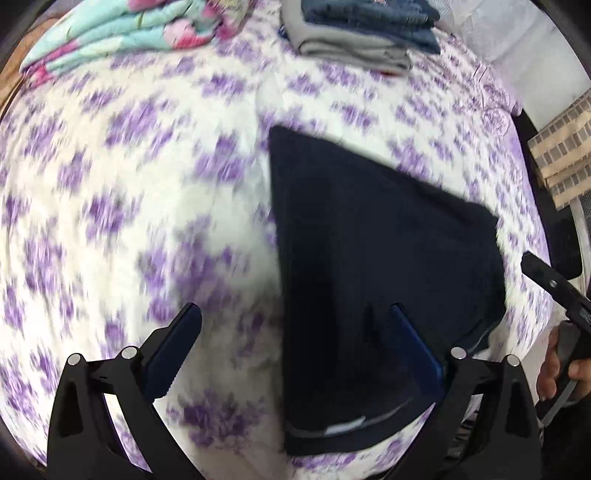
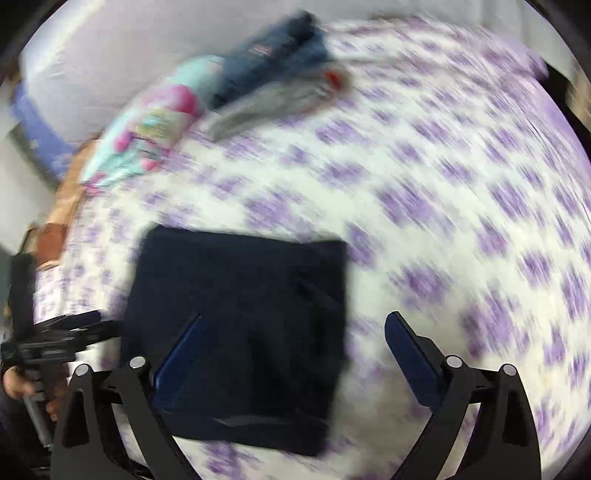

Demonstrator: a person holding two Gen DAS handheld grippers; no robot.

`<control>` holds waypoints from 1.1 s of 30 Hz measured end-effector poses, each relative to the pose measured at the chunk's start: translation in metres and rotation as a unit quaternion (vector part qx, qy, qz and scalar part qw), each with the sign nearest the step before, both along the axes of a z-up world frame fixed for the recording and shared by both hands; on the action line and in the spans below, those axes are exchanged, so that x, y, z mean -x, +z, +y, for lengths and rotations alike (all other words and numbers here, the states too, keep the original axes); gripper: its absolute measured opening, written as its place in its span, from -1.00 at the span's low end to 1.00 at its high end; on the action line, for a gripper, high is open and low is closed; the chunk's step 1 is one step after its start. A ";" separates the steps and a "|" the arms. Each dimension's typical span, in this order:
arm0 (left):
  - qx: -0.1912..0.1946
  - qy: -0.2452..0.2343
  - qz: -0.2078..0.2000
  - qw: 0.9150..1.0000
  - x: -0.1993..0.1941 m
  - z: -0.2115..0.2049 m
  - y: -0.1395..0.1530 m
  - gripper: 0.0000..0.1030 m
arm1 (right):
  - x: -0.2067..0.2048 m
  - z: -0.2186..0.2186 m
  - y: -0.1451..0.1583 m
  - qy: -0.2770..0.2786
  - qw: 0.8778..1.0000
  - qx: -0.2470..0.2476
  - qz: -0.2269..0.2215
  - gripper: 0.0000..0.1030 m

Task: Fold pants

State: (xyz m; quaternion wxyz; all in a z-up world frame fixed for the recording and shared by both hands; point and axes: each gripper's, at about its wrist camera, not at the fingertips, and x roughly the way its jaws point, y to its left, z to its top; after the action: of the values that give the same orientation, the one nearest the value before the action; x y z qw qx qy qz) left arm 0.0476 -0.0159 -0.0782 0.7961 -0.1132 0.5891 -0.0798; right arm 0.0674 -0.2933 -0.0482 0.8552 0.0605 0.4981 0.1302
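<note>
The pants [image 1: 376,280] lie folded into a dark navy block on the bed [image 1: 140,192], flat on its white sheet with purple flowers, waistband edge and a pale label toward the near side in the left wrist view. The left gripper [image 1: 295,354] hangs over them with its jaws spread wide, one finger above the bare sheet and the other above the dark cloth, nothing pinched between. The right gripper [image 2: 295,362] is wide apart too and empty (both views are smeared with motion blur), its left finger over the pants [image 2: 240,332] and its right one over the sheet [image 2: 461,206]. At the far end of the bed sits a stack [image 1: 362,33] of folded grey and blue clothes, and beside it a folded aqua floral blanket [image 1: 122,33]. A hand [image 1: 561,365] grips the other tool's handle at the right edge.
</note>
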 end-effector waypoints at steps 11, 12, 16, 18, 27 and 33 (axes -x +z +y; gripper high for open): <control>-0.060 -0.008 0.016 0.998 -0.011 -0.046 -0.025 0.91 | -0.069 0.090 -0.058 0.097 0.990 -0.014 0.104 -1.00; -0.073 -0.011 0.022 0.997 -0.013 -0.045 -0.034 0.92 | -0.078 0.079 -0.058 0.087 0.992 0.005 0.088 -1.00; -0.029 0.014 0.031 0.999 -0.011 -0.029 -0.040 0.92 | -0.099 0.019 -0.048 0.012 0.993 -0.069 0.092 -1.00; -0.046 0.019 0.028 0.998 -0.011 -0.029 -0.035 0.92 | -0.092 0.014 -0.038 0.016 0.991 -0.091 0.092 -0.86; -0.057 0.007 -0.007 0.998 -0.010 -0.039 -0.006 0.90 | -0.021 0.034 -0.019 0.101 0.993 0.040 0.036 0.36; -0.059 -0.004 -0.003 0.998 -0.010 -0.047 -0.007 0.90 | 0.000 0.005 -0.009 0.057 0.998 0.029 0.029 0.37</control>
State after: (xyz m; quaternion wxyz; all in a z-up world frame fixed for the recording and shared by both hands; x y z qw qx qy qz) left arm 0.0572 -0.0634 -0.0849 0.8027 -0.0630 0.5910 -0.0485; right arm 0.0671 -0.2881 -0.0568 0.8328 0.0110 0.5292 0.1620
